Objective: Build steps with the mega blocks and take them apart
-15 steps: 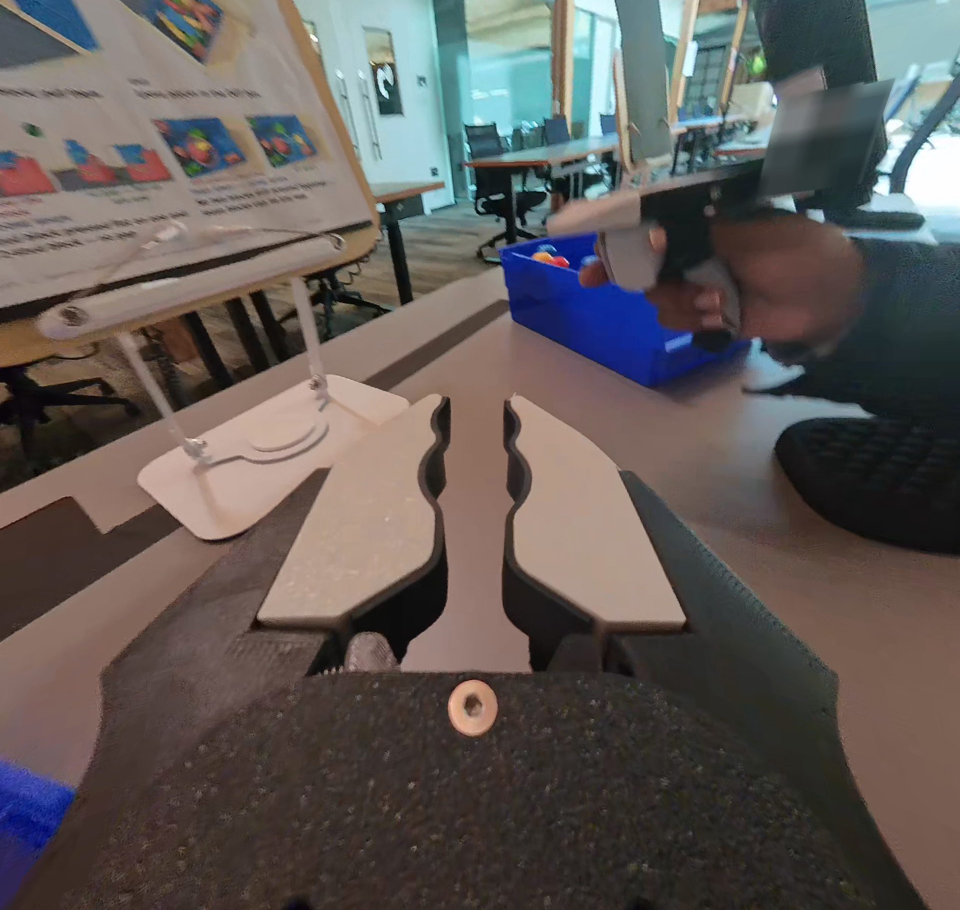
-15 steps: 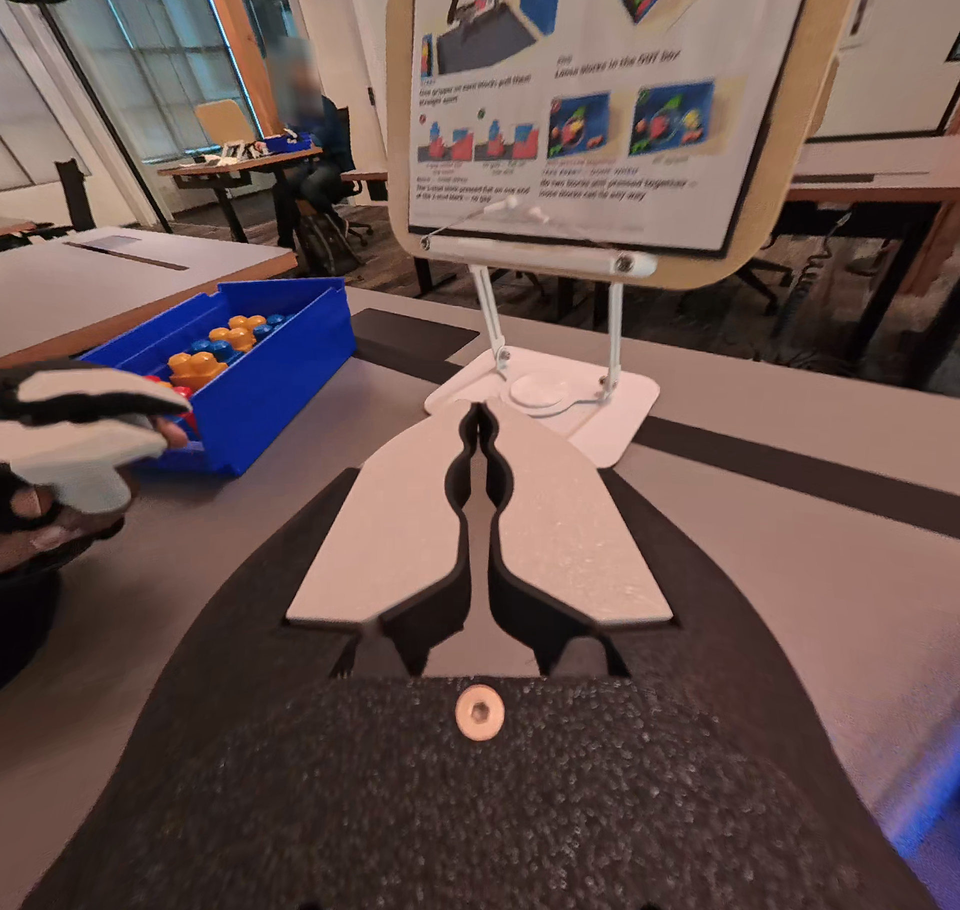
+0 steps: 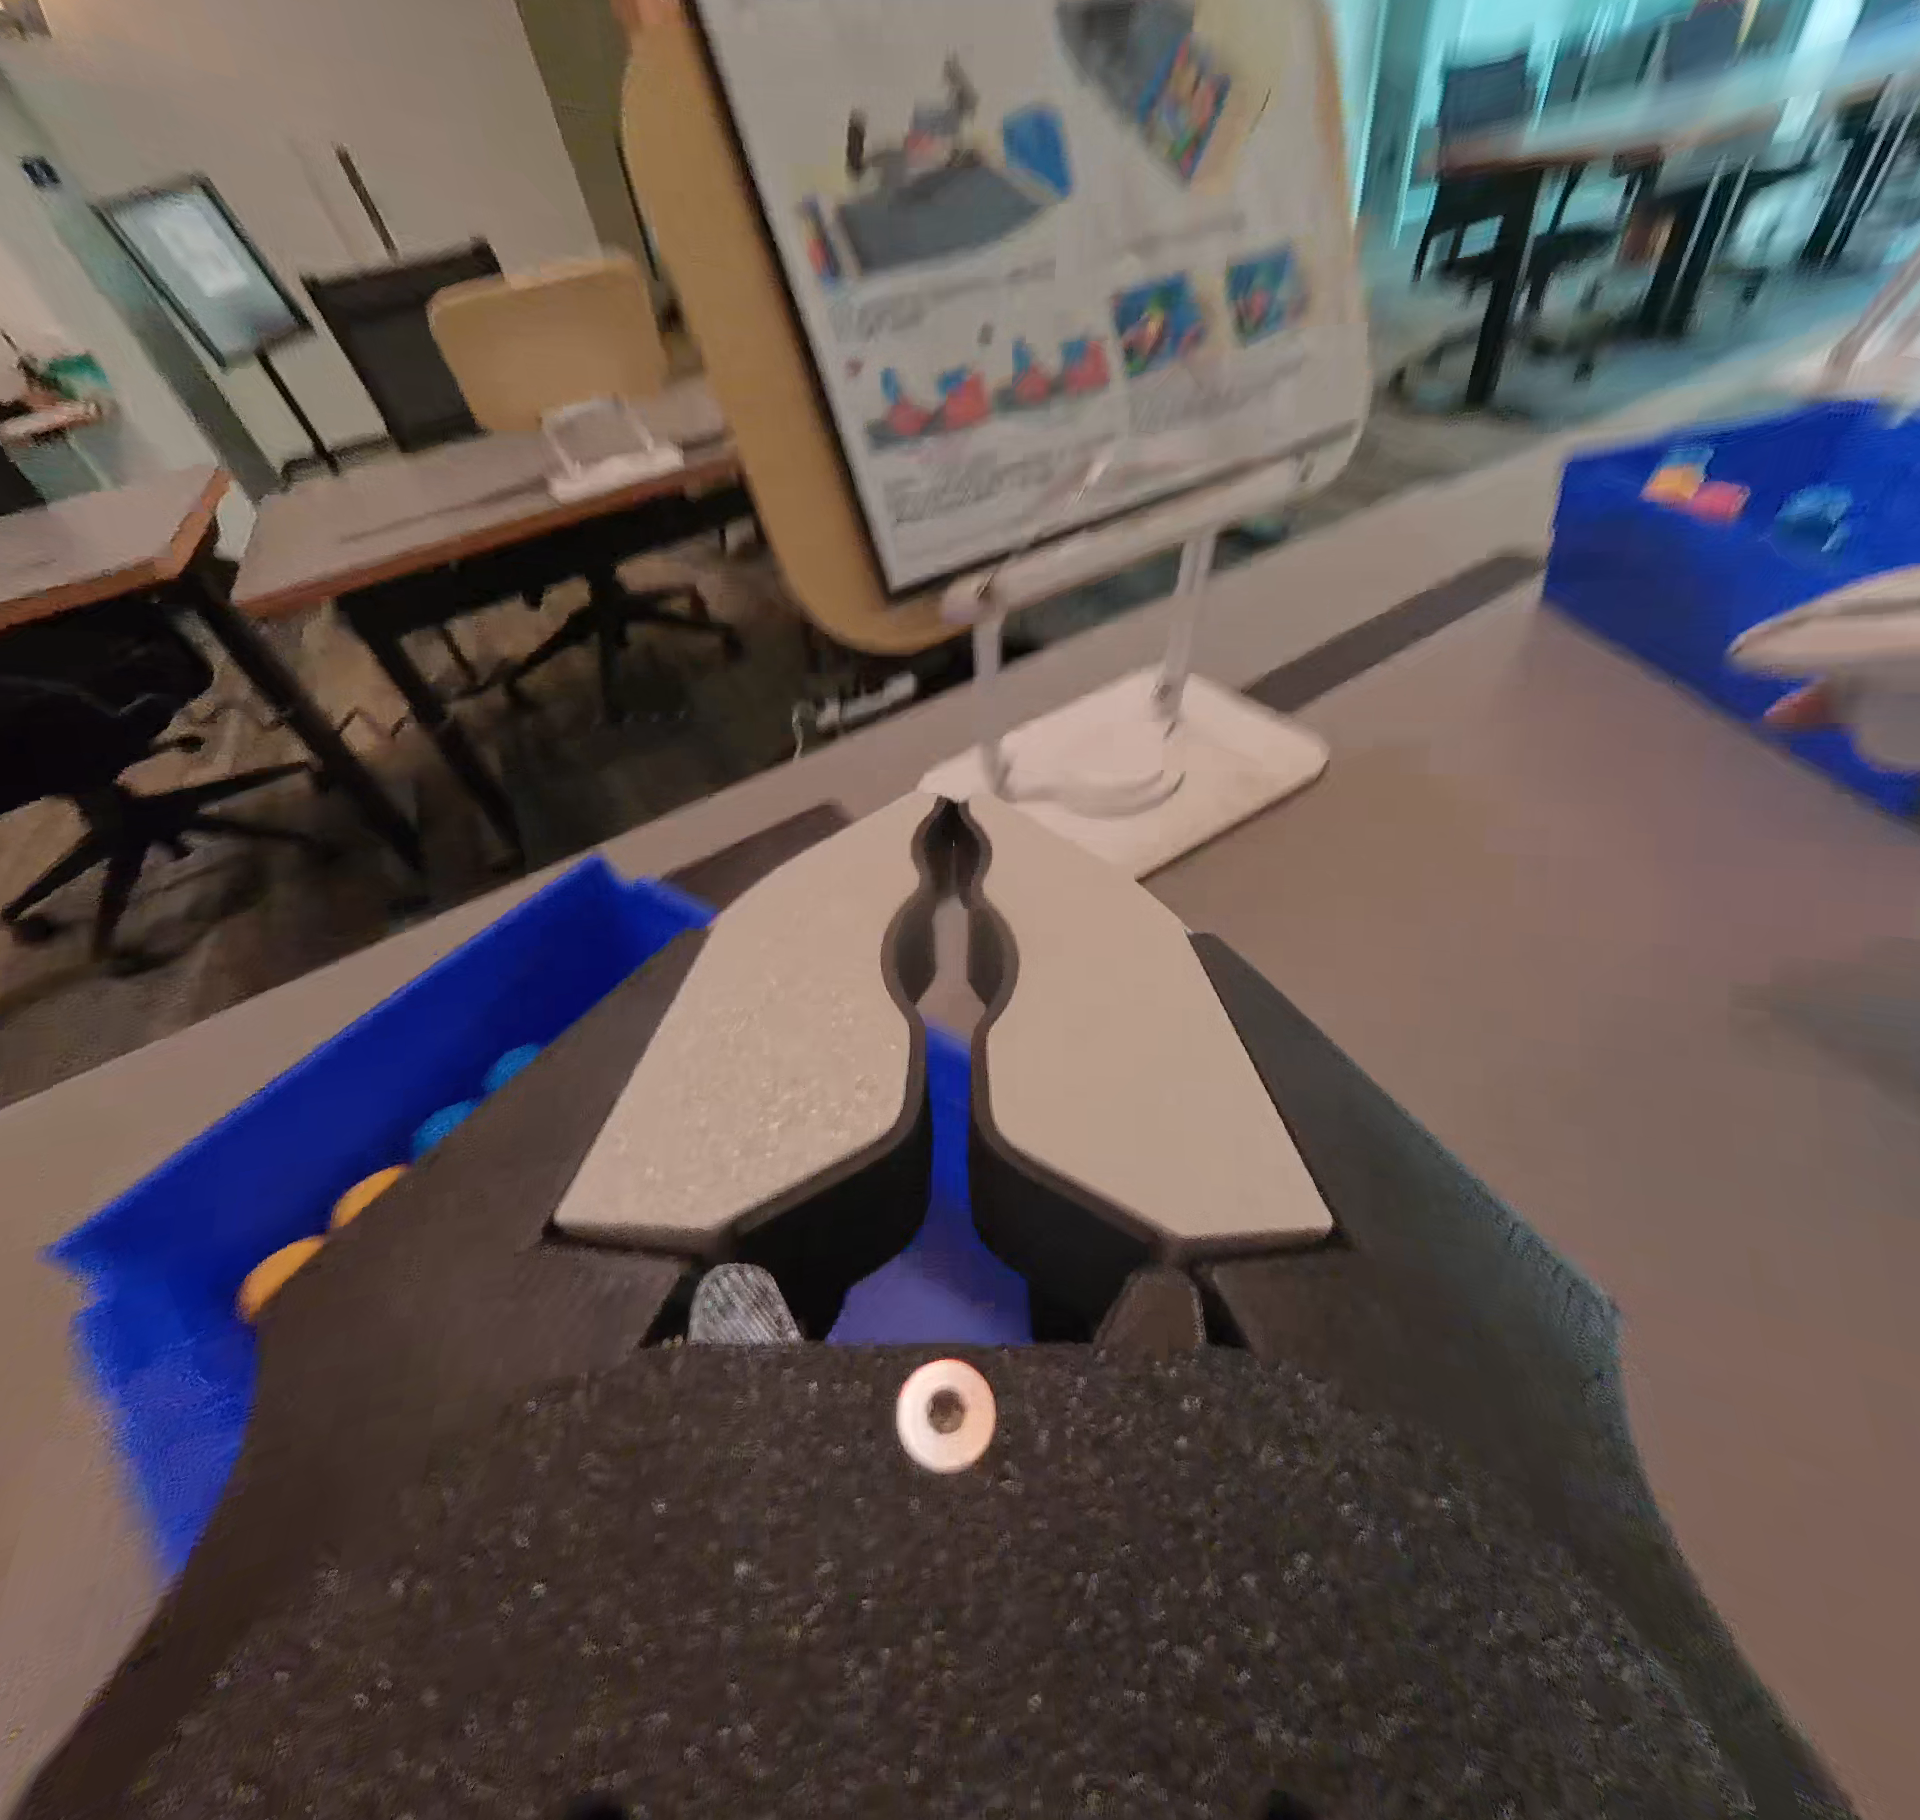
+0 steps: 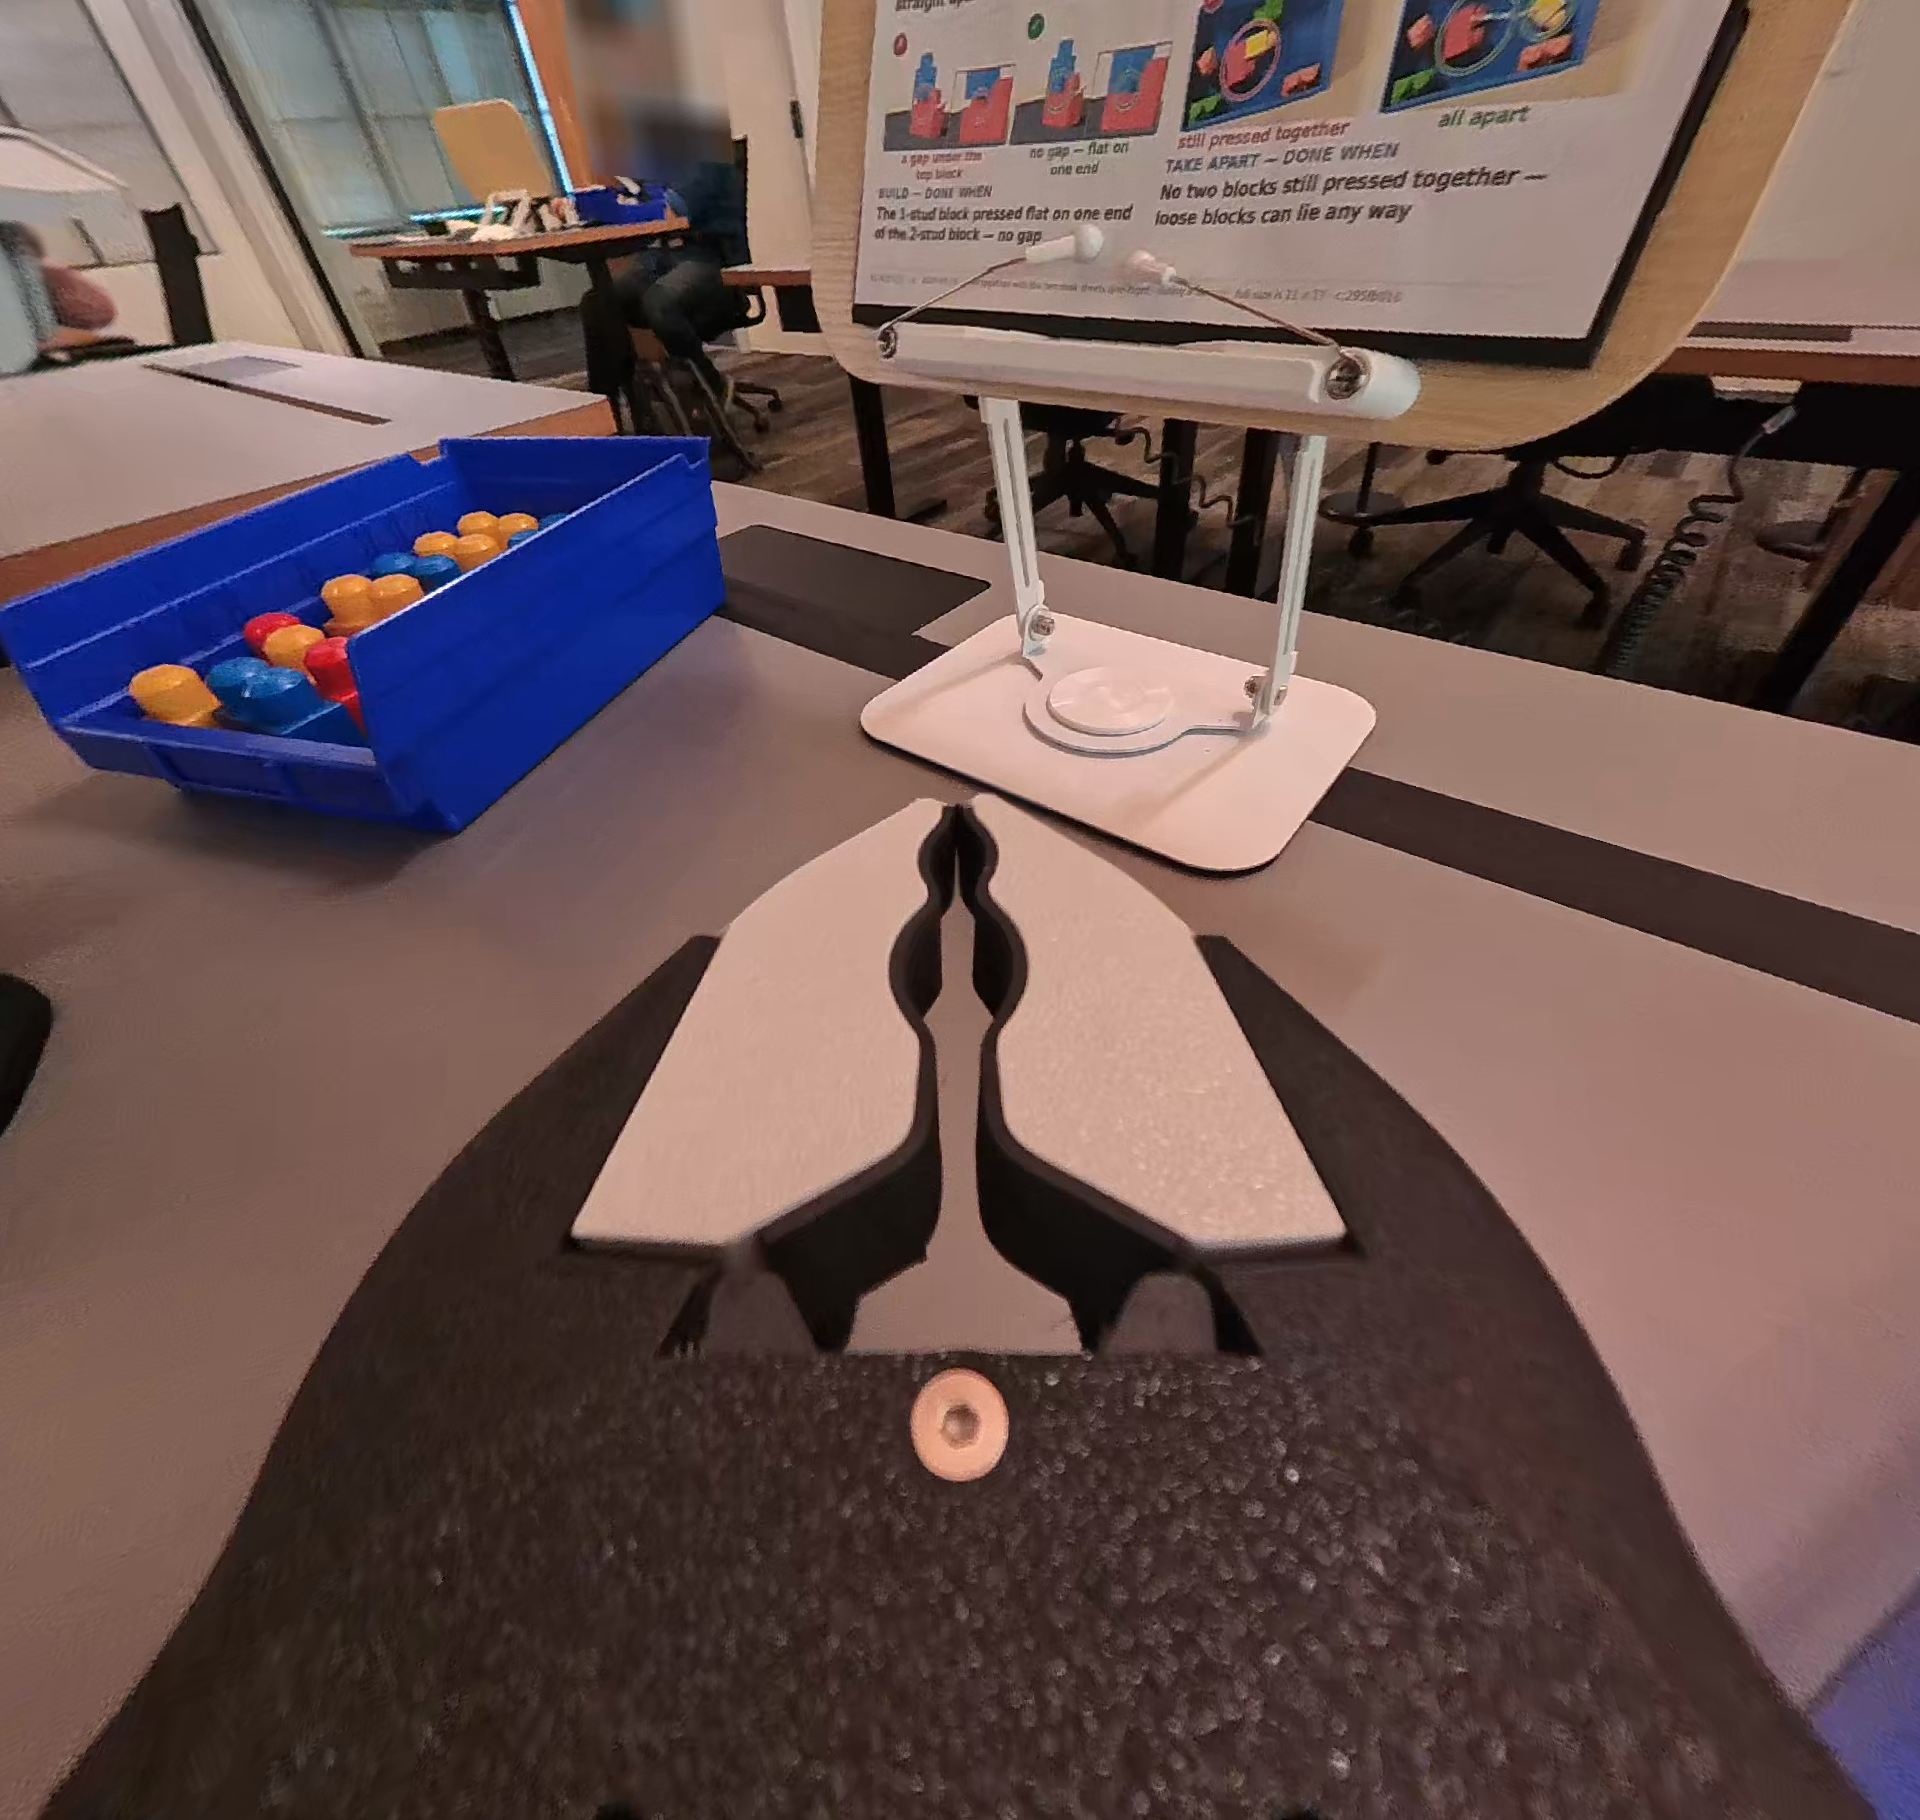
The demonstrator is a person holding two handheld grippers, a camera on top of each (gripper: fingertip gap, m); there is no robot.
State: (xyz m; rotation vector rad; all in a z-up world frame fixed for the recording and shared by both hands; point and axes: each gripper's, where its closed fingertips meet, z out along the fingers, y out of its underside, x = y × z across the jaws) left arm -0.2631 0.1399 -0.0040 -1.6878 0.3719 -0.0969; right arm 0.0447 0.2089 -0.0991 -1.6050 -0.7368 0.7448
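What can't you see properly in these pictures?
- Left wrist view: most of the near bin lies under the left tongs, so its blocks can't be counted.
- Left wrist view: the far bin is blurred and cut by the right edge.
- Left wrist view: the sheet is smeared by motion.
- Right wrist view: the bin wall hides the blocks' lower parts.

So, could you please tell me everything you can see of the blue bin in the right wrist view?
The blue bin is a shallow, open-topped rectangular tray of glossy moulded plastic with ribbed inner walls and a lower front lip. It sits flat on the grey table, angled to the view, left of the white stand base and apart from it. Inside lie yellow, blue and red blocks, studs showing above the rim. Neither tool touches it.
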